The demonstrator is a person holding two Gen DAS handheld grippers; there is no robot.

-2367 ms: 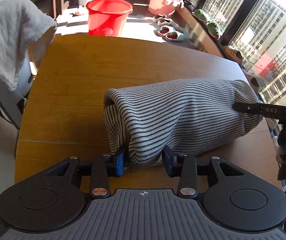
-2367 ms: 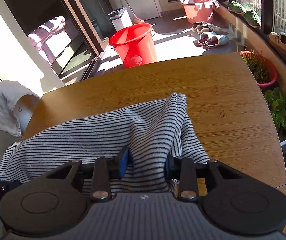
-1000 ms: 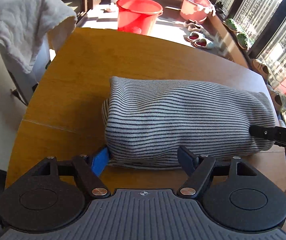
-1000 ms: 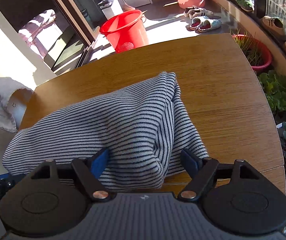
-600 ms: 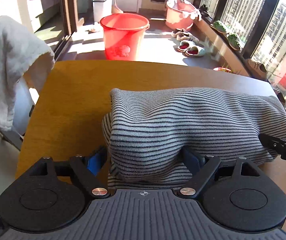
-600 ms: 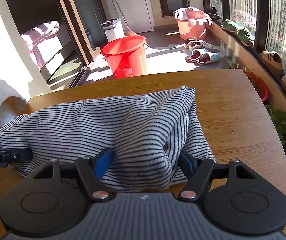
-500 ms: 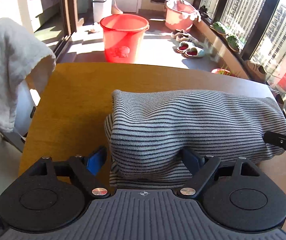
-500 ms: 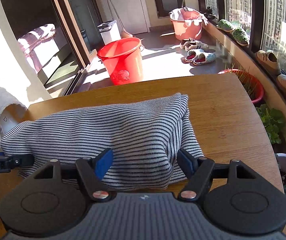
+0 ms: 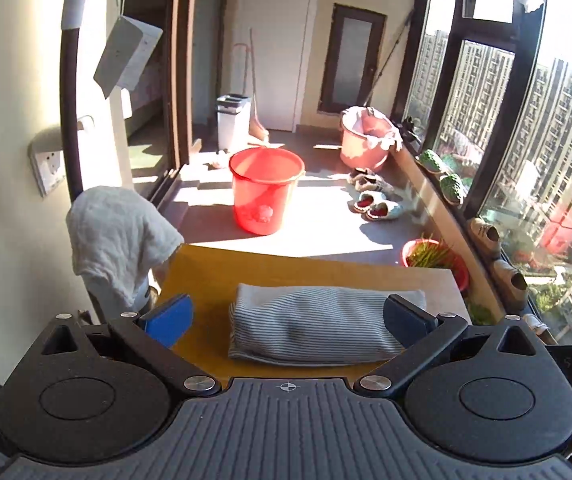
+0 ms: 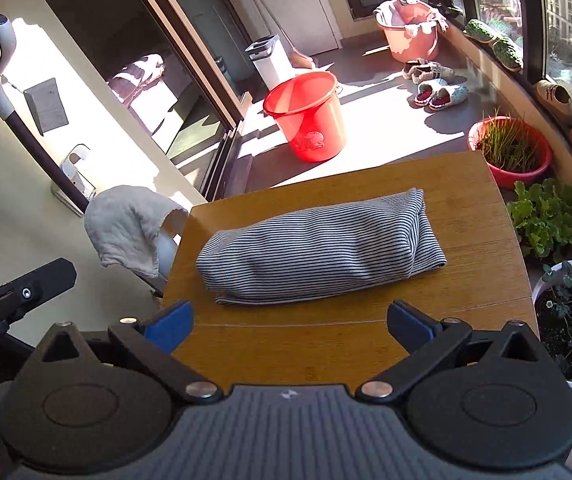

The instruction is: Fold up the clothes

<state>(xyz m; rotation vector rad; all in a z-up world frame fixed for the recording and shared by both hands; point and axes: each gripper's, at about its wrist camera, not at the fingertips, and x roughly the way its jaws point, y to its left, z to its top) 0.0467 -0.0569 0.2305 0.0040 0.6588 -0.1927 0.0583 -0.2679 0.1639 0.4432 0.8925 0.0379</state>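
While folded, striped garment (image 10: 318, 252) mid-table (image 10: 366, 344).

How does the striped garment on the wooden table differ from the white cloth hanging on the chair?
The grey striped garment is folded into a long bundle lying flat on the brown wooden table; the plain white cloth is unfolded and draped over a chair back beside the table. The garment has thin dark stripes, while the cloth has no pattern. Both are soft fabric, and neither is held by a gripper.
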